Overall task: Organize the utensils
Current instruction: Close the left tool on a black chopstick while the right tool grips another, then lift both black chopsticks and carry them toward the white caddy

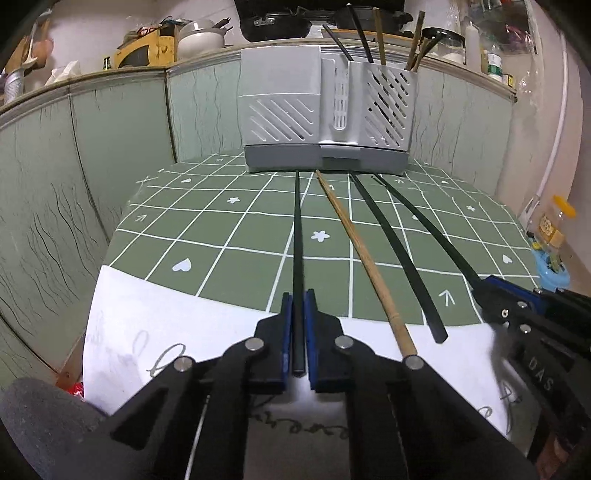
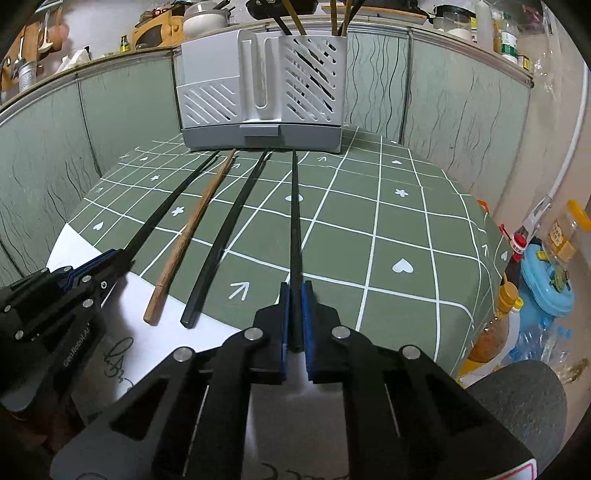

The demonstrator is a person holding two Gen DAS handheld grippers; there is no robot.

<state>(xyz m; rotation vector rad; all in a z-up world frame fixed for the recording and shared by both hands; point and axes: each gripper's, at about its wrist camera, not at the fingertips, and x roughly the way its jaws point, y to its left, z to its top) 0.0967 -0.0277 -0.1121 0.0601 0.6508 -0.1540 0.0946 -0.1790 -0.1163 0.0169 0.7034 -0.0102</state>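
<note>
You're in a home kitchen: pans [image 1: 275, 22] and bottles [image 2: 508, 37] crowd the ledge behind a chopstick holder [image 1: 325, 110] on the tabletop [image 1: 258, 221].

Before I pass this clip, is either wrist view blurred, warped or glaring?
Left wrist view: chopsticks and holder sharp, fisheye bows the wall panels, and the right gripper at the edge looks smeared. Right wrist view: equally sharp, same bowing, dark corners, and the left gripper slightly soft. No strong glare in either.
</note>
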